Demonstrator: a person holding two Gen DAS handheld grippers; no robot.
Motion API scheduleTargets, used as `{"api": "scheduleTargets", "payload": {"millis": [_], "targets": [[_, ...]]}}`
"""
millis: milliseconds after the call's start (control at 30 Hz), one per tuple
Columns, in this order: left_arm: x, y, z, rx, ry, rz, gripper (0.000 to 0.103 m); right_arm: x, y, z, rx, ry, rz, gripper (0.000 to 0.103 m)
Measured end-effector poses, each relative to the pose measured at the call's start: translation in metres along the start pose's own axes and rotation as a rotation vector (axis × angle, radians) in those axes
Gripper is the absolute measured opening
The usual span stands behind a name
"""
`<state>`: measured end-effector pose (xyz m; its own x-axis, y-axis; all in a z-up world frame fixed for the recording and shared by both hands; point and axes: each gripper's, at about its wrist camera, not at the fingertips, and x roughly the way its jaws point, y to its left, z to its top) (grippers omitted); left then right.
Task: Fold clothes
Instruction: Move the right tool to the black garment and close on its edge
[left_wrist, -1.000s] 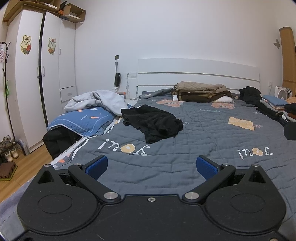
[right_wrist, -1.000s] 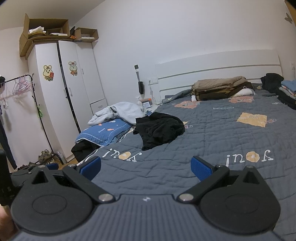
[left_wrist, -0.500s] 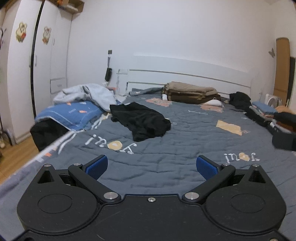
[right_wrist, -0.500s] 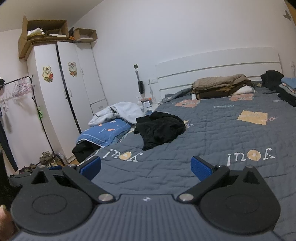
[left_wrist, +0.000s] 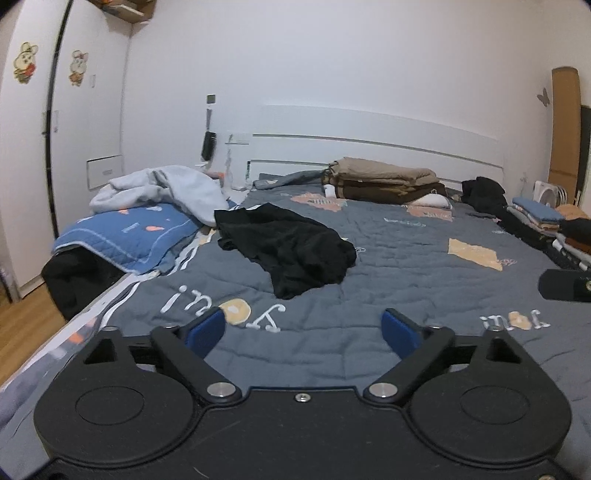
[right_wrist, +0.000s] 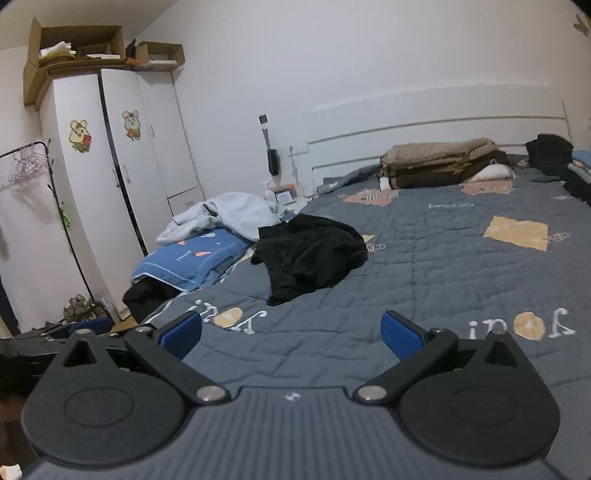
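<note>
A crumpled black garment (left_wrist: 291, 247) lies on the grey quilted bed (left_wrist: 406, 266), left of the middle; it also shows in the right wrist view (right_wrist: 314, 254). My left gripper (left_wrist: 303, 328) is open and empty, low over the near part of the bed, well short of the garment. My right gripper (right_wrist: 291, 330) is open and empty, also over the near bed. Part of the right gripper shows at the right edge of the left wrist view (left_wrist: 565, 286). Part of the left gripper shows at the far left of the right wrist view (right_wrist: 88, 326).
A light grey garment (left_wrist: 162, 188) lies on a blue pillow (left_wrist: 125, 232) at the bed's left edge. Folded brown blankets (left_wrist: 384, 181) sit by the headboard. Stacked folded clothes (left_wrist: 546, 221) line the right side. A white wardrobe (right_wrist: 122, 177) stands left.
Both grippers have moved forward over the bed toward the black garment, which looks larger now. The left view has swung slightly. Both jaws stay open.
</note>
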<state>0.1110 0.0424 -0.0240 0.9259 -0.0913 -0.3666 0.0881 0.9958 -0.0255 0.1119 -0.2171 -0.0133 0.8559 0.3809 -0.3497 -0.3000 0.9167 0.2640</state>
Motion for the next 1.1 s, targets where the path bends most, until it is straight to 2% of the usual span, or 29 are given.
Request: {"api": "scheduleTargets", "payload": {"millis": [33, 100, 233, 300, 433, 633, 800, 933, 1100], "targets": [[0.010, 0.000, -0.001, 0.011, 0.001, -0.005, 0.083, 0.013, -0.004, 0.000, 0.006, 0.002, 0.004, 0.103], [0.034, 0.002, -0.004, 0.040, 0.002, -0.019, 0.075, 0.038, -0.011, 0.001, 0.017, -0.001, 0.016, 0.103], [0.081, 0.010, -0.012, 0.051, 0.006, -0.049, 0.071, 0.087, -0.021, 0.001, -0.007, -0.026, 0.048, 0.103], [0.105, 0.015, -0.015, 0.061, 0.009, -0.045, 0.062, 0.113, -0.024, 0.001, -0.027, -0.041, 0.071, 0.103], [0.152, 0.025, -0.023, 0.080, 0.015, -0.036, 0.055, 0.160, -0.029, 0.000, -0.053, -0.057, 0.105, 0.103], [0.212, 0.033, -0.028, 0.085, 0.016, -0.074, 0.054, 0.230, -0.041, -0.008, -0.084, -0.026, 0.096, 0.103], [0.262, 0.035, -0.025, 0.065, 0.051, -0.111, 0.052, 0.277, -0.051, -0.006, -0.083, -0.005, 0.084, 0.103], [0.285, 0.035, -0.021, 0.085, 0.045, -0.109, 0.050, 0.308, -0.053, -0.001, -0.121, 0.001, 0.068, 0.103], [0.308, 0.039, -0.025, 0.070, 0.097, -0.133, 0.047, 0.341, -0.060, 0.001, -0.113, 0.009, 0.055, 0.103]]}}
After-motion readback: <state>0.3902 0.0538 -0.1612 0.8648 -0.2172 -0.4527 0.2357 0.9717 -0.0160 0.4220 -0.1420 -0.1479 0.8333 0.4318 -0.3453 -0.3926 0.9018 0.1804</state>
